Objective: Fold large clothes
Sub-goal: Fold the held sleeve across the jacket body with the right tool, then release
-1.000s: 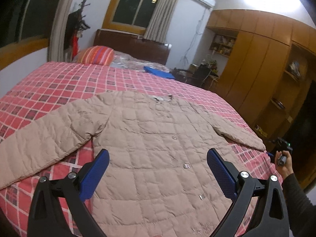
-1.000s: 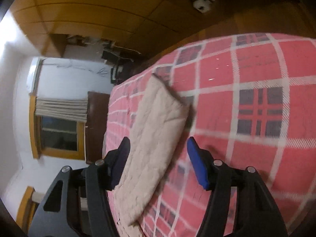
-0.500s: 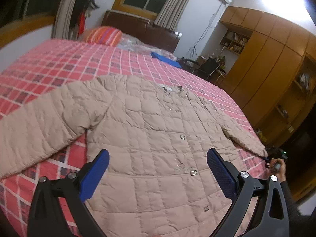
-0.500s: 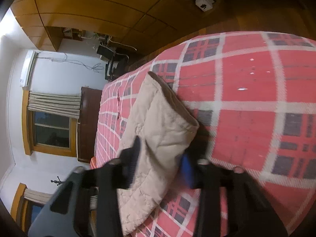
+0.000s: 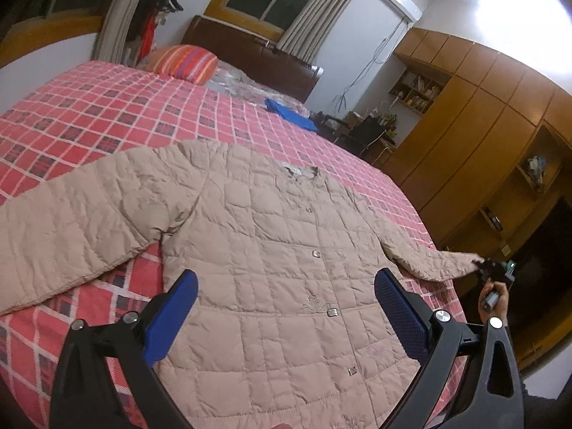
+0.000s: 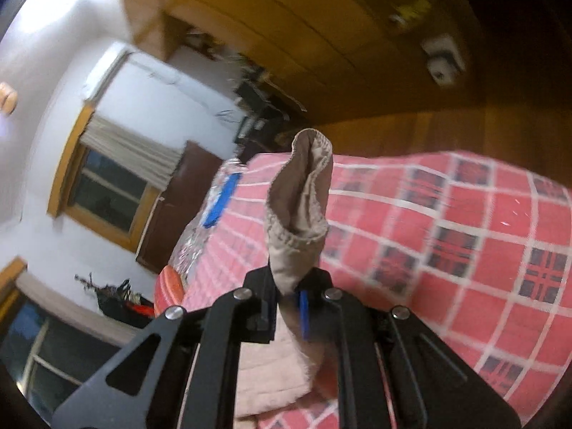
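Observation:
A beige quilted jacket [image 5: 271,257] lies front up on the red checked bedspread [image 5: 107,114], its sleeves spread out to each side. My left gripper [image 5: 286,307] hovers open above the jacket's lower front, holding nothing. In the left wrist view my right gripper [image 5: 482,266] sits at the cuff of the far right sleeve [image 5: 436,262], held by a hand [image 5: 495,300]. In the right wrist view the right gripper [image 6: 287,296] is shut on that sleeve cuff [image 6: 298,211], which stands up lifted off the bed.
A striped pillow [image 5: 186,62] and a blue item [image 5: 291,114] lie near the dark headboard [image 5: 250,53]. Wooden wardrobes [image 5: 482,136] line the right side, close to the bed's edge. A chair and desk [image 5: 368,132] stand in the corner.
The right gripper moved onto the sleeve end, shut on the cuff and lifted it off the bed. The left gripper stayed open and drifted slightly over the jacket.

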### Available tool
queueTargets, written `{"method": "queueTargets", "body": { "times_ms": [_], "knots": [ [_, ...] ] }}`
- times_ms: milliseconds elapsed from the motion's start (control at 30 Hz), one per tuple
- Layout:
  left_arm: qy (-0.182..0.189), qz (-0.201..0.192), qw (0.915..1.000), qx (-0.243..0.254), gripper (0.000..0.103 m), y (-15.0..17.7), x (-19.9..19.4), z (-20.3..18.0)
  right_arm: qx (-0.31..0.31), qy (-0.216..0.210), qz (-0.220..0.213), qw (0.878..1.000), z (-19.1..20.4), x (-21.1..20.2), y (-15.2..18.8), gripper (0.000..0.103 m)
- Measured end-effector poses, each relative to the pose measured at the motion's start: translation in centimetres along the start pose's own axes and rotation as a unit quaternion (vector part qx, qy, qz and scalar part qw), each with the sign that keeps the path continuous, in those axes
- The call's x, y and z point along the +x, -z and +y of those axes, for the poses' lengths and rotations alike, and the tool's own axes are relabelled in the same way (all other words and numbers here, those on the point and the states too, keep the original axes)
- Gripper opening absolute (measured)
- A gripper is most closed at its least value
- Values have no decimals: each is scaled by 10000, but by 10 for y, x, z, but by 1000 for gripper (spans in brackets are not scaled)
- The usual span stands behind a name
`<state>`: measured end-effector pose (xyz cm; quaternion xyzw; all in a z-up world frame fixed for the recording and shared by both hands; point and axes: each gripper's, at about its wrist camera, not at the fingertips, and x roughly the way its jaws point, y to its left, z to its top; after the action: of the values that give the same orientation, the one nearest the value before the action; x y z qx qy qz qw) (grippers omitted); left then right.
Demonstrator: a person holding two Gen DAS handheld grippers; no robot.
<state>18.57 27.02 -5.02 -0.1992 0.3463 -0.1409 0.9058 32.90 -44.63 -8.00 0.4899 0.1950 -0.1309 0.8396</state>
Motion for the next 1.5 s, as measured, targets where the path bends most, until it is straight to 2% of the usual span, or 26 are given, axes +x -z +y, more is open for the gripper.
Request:
{"method": "queueTargets", "body": {
  "times_ms": [167,333,500,600,800,1000,1133,1167,1233,1300,1367,1433,1500],
  "knots": [
    [28,-50,10000,-2,99,3,-12,2,-730,-417,25,9965,71,-16,15,8],
    [130,-47,9999,47,99,3,-18,2,-1536,-862,171,9842,149,-23,50,8],
    [191,-136,9997,111,99,-2,-26,1,-2268,-1222,456,9652,218,-20,112,9],
    [247,-148,9995,97,99,-8,-27,3,-2604,-1366,670,9534,245,-14,149,9],
    [318,-101,9994,42,99,-19,-22,5,-3422,-1519,1357,9173,290,17,253,9],
    [498,18,9987,-92,99,-33,-4,10,-4020,-1306,2114,8813,301,65,359,9],
    [485,182,9986,-81,99,-47,22,8,-4538,-963,2539,8487,292,95,427,13],
    [503,251,9984,-81,99,-50,30,7,-4599,-898,2712,8407,288,102,441,18],
    [602,407,9972,-150,99,-55,48,5,-4616,-848,2986,8310,277,110,459,35],
    [793,673,9941,-315,99,-61,76,5,-4647,-853,3029,8277,270,106,466,62],
    [944,964,9894,-536,99,-64,107,8,-4645,-905,2935,8306,262,93,461,68],
    [1084,1214,9834,-805,99,-65,136,12,-4533,-967,2887,8378,249,76,446,69],
    [1351,1610,9697,-1243,99,-63,176,16,-4284,-1017,2846,8515,232,60,428,72]
  ]
}}
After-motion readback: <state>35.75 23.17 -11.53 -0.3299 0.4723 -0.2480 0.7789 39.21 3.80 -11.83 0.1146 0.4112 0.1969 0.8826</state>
